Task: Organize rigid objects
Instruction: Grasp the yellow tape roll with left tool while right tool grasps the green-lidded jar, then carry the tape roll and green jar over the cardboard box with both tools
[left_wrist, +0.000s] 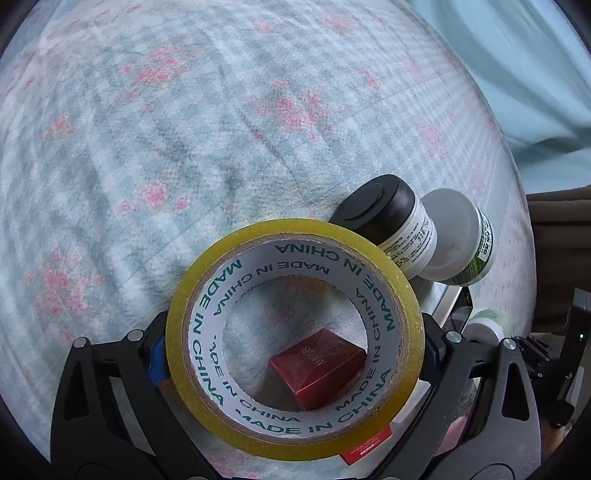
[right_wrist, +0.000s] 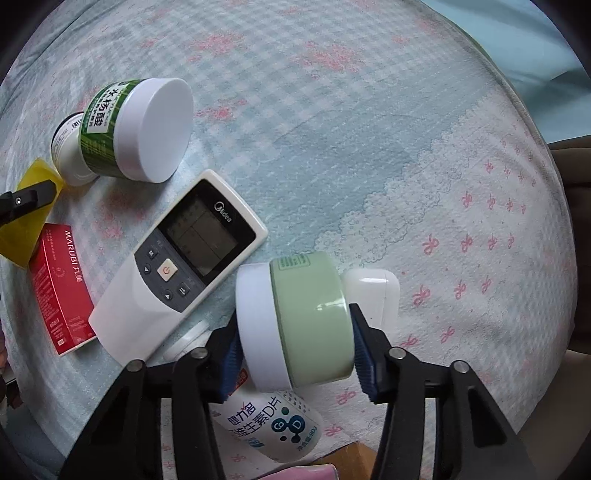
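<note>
On the bedspread (right_wrist: 332, 129) lie a remote (right_wrist: 177, 266), a red box (right_wrist: 61, 291) and jars, clustered (seemingly for sorting). Left gripper (left_wrist: 291, 350) clamps the tape roll (left_wrist: 295, 332) across its width; right gripper (right_wrist: 295, 332) pinches a green jar (right_wrist: 310, 321) end to end, ready for moving.

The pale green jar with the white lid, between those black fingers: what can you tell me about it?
The pale green jar is a squat round tub, glossy like plastic, with a wide white lid closed on it. It is tipped on its side, lid toward the left. The right gripper clamps it, blue pads pressing lid and base. A white case lies just behind it, a vitamin bottle below.
</note>
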